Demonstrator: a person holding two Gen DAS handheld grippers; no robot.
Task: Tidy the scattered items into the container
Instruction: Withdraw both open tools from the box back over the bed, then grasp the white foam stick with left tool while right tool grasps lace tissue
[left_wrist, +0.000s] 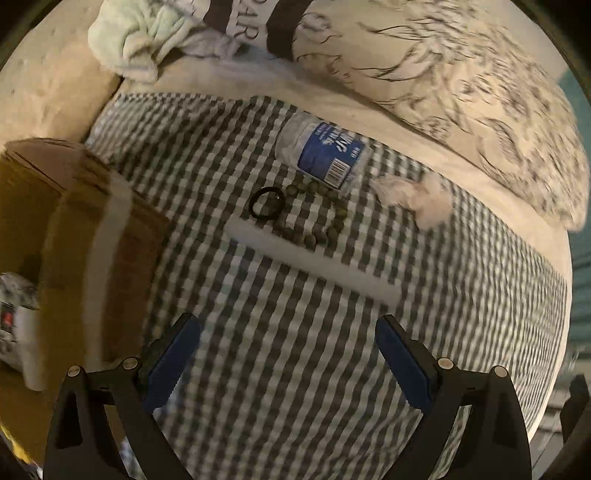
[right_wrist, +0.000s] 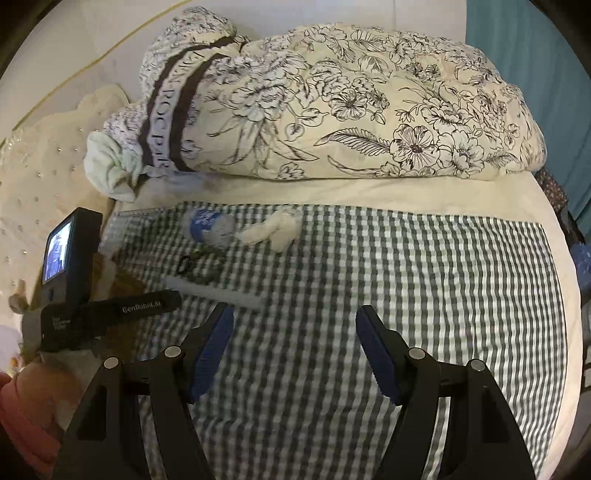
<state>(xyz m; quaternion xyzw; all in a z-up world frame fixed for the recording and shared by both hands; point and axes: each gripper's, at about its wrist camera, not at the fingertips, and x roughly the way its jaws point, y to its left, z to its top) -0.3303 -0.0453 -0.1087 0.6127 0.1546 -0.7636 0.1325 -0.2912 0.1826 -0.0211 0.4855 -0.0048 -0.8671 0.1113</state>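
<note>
On the checked cloth (left_wrist: 295, 369) lie a plastic bottle (left_wrist: 325, 155) with a blue label, a black hair tie (left_wrist: 266, 202), a loop of green beads (left_wrist: 314, 214), a crumpled tissue (left_wrist: 413, 195) and a white stick (left_wrist: 314, 264). A cardboard box (left_wrist: 74, 229) stands open at the left. My left gripper (left_wrist: 288, 354) hovers open over the cloth, short of the white stick. In the right wrist view the bottle (right_wrist: 210, 225), tissue (right_wrist: 273, 229), beads (right_wrist: 207, 266) and white stick (right_wrist: 214, 291) lie ahead to the left. My right gripper (right_wrist: 295, 343) is open and holds nothing.
A folded floral quilt (right_wrist: 351, 110) and a pale green cloth (right_wrist: 110, 166) lie beyond the items. The left gripper's body with its small screen (right_wrist: 59, 251) shows at the left of the right wrist view, with a hand in a red sleeve (right_wrist: 22, 417) below. A teal curtain (right_wrist: 535, 55) hangs far right.
</note>
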